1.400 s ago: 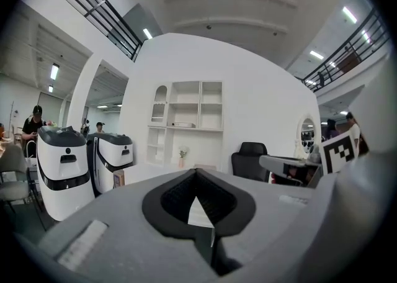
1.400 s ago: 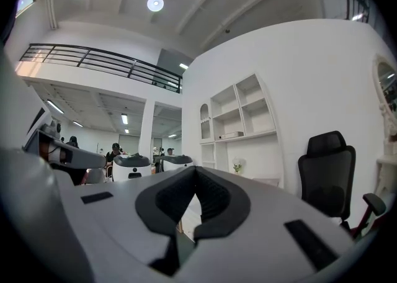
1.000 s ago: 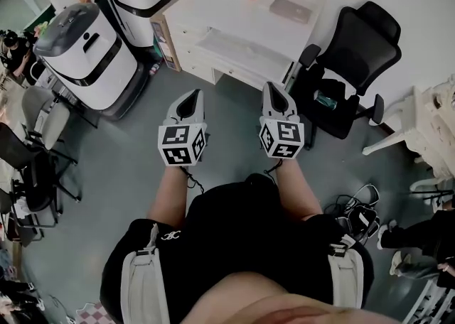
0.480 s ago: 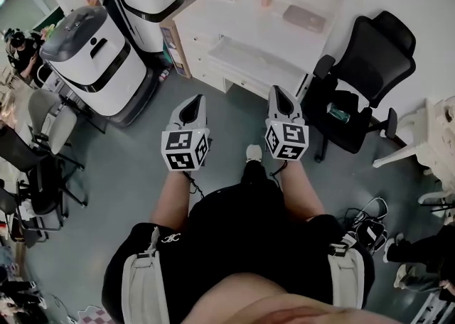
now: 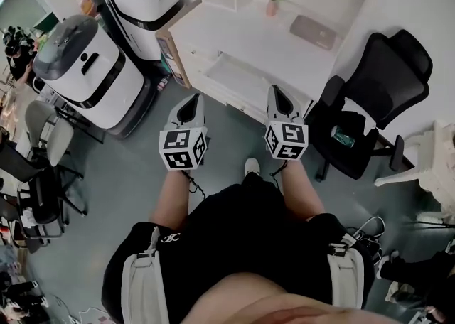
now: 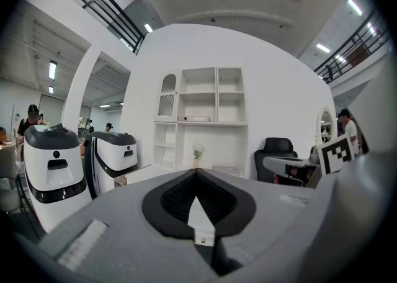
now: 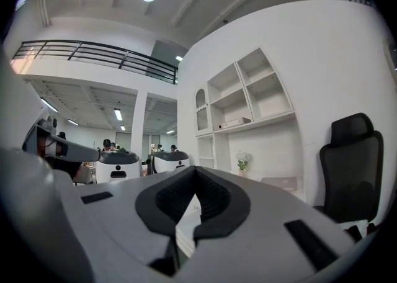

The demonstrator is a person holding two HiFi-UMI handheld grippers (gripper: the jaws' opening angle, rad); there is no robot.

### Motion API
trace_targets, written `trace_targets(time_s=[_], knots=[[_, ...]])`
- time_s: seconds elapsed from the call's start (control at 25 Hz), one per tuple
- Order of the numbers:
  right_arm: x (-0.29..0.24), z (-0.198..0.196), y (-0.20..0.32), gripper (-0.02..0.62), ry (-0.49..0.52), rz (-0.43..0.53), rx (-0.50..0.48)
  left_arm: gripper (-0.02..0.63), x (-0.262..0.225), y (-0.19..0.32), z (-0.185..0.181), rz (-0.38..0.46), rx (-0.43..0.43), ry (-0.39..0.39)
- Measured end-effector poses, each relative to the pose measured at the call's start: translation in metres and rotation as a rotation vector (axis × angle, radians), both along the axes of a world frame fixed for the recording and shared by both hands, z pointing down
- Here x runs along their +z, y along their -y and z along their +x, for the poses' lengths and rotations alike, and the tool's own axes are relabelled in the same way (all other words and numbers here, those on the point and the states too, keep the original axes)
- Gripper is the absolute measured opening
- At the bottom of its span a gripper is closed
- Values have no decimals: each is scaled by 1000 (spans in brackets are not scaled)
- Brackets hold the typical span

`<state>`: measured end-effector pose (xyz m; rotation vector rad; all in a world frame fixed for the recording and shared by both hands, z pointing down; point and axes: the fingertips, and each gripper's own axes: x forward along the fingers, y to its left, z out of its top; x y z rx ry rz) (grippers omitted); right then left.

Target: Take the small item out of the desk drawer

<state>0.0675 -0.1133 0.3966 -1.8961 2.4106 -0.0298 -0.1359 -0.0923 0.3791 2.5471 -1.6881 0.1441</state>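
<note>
A white desk (image 5: 245,38) stands ahead, under a white shelf unit. Its drawer fronts (image 5: 206,67) face me and look closed, so the small item is hidden. My left gripper (image 5: 192,99) is held out over the grey floor, short of the desk's front edge, jaws together with nothing between them. My right gripper (image 5: 277,92) is level beside it, just as near the desk front, also shut and empty. The left gripper view shows the desk (image 6: 186,173) beyond the closed left gripper (image 6: 196,173). In the right gripper view the desk (image 7: 267,184) lies beyond the closed right gripper (image 7: 195,170).
Two white machines with dark tops (image 5: 89,67) (image 5: 146,3) stand left of the desk. A black office chair (image 5: 377,95) is at the desk's right end. On the desktop are a small potted plant (image 5: 273,1) and a grey laptop (image 5: 316,31). Dark chairs (image 5: 39,145) line the left.
The person has walked toward the desk: desk, chair and machines have slid down the head view and come nearer. Both grippers stay side by side with jaws together.
</note>
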Motion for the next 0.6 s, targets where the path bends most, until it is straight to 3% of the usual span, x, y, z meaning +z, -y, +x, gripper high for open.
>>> trace_targets(time_s=[0.4,0.6], knots=[[-3,28,160,-3,-14,-42,-32,12,-4,162,46,-33,32,-3],[-7,39,214,-3,-25,-54,-20,12,-10,218,55,-32,36,-18]])
